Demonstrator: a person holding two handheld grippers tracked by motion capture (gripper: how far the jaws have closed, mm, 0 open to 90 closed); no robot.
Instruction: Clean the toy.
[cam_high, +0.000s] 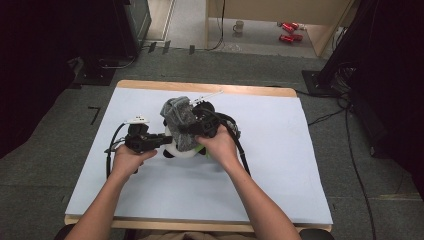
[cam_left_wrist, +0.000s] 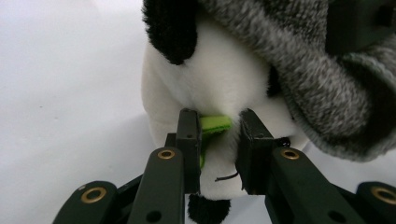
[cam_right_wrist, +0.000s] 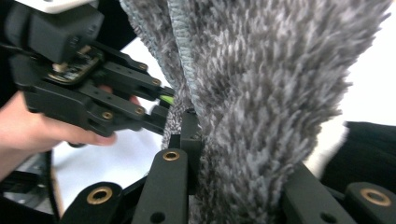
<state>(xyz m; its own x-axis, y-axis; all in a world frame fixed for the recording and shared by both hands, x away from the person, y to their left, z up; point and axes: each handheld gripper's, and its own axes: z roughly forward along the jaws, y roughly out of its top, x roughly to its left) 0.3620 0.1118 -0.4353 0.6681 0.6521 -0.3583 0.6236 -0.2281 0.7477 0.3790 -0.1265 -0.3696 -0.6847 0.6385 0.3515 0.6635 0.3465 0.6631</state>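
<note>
Fuzzy grey knit cloth (cam_right_wrist: 261, 93) over a soft plush panda (cam_left_wrist: 219, 88); matt white table cover (cam_high: 280, 165).

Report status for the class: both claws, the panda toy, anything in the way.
Left claw clamped on panda toy at its green strip. Right claw clamped on grey fuzzy cloth draped over panda. Nothing in the way on table.

Your left gripper (cam_left_wrist: 218, 149) rises from the bottom of the frame, its two black jaws standing close together at the centre. Between them sits the white belly of a plush panda (cam_left_wrist: 210, 88), and a bright green tag (cam_left_wrist: 214, 124) lies against the inner face of the left-hand jaw. A grey fuzzy cloth (cam_left_wrist: 322, 79) drapes over the toy across the upper right. A black plush limb (cam_left_wrist: 170, 28) hangs at top centre. The white table surface (cam_left_wrist: 65, 93) spreads over the left of the frame.
</note>
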